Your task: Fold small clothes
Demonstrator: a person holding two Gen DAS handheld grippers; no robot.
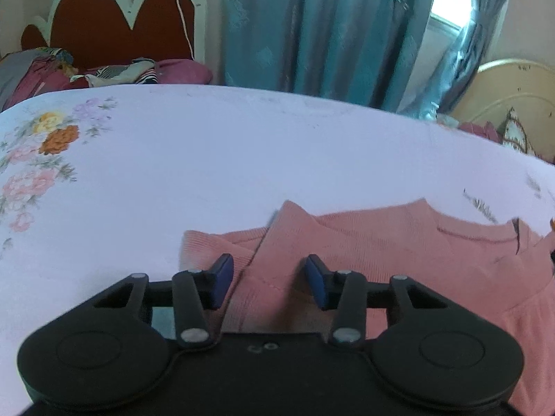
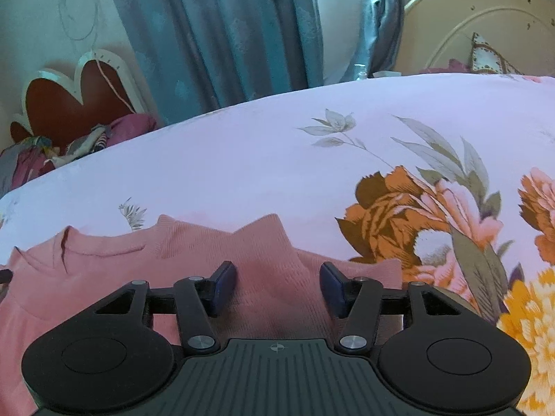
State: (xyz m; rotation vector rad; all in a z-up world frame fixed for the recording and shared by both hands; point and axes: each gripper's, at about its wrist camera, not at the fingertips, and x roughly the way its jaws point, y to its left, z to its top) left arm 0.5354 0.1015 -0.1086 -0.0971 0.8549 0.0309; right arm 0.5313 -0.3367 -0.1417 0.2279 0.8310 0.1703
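Observation:
A small pink knitted top (image 1: 381, 242) lies flat on a bed, neckline away from me, with both sleeves folded in over its body. In the left wrist view my left gripper (image 1: 269, 270) hovers over the garment's left shoulder, where the folded sleeve (image 1: 215, 242) lies. Its blue pads (image 1: 222, 277) stand apart with only cloth below them, nothing pinched. In the right wrist view the same top (image 2: 104, 263) fills the lower left. My right gripper (image 2: 277, 277) sits over its right shoulder and folded sleeve (image 2: 347, 270), jaws apart, gripping nothing.
The bed is covered by a pale lilac sheet (image 1: 242, 159) printed with large orange and pink flowers (image 2: 416, 215). Beyond its far edge hang teal curtains (image 1: 329, 34). A red scalloped headboard (image 1: 104, 24) with heaped bedding stands at the left, a cream headboard (image 2: 485, 24) at the right.

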